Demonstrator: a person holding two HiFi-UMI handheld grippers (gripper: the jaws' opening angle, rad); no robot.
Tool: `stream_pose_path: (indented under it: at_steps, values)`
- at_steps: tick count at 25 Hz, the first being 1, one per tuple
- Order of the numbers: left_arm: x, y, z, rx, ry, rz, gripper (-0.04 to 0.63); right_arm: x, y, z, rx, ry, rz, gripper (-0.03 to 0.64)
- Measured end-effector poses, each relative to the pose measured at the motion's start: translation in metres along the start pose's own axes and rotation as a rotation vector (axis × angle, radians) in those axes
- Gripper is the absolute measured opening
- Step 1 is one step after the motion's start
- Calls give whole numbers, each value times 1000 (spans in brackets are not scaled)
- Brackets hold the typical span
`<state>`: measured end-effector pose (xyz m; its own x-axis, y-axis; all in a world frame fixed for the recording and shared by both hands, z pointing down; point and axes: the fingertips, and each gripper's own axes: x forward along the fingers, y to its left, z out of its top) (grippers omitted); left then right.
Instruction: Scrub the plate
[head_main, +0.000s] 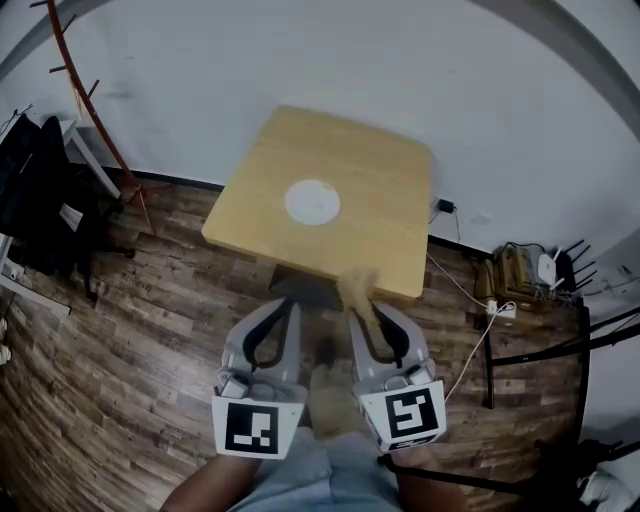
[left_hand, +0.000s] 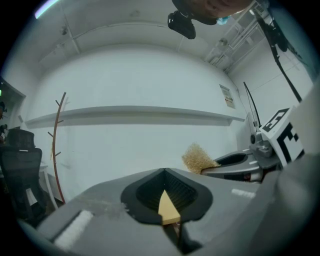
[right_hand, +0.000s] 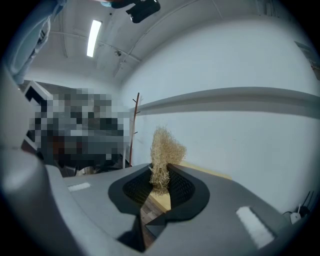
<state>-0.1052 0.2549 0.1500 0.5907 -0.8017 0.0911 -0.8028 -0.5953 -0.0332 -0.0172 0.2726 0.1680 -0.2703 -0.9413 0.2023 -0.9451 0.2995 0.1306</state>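
A square wooden table (head_main: 375, 165) is standing on dark plank flooring (head_main: 130, 340) close to a white wall. A reddish, curved coat stand (head_main: 113, 158) is leaning up at the left, beside a black chair (head_main: 45, 190). To the right, a white power strip (head_main: 503, 310) is lying among trailing cables, near a white router (head_main: 547, 268). A ceiling strip light (right_hand: 93, 37) is glowing overhead.

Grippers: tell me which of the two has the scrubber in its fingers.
The right gripper: its fingers pinch a tan fibrous scrubber, while the left gripper has its fingers shut on nothing.
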Motion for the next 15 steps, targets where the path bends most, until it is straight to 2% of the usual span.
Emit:
stream_pose_path:
  at_steps: [8,15]
  values:
    - [67,22,-8,16,33,-7,20,65,-42,-13,72,18,13,74]
    - [142,50,-3,28,75,29,20,125,-104,-6,95,27,13,74]
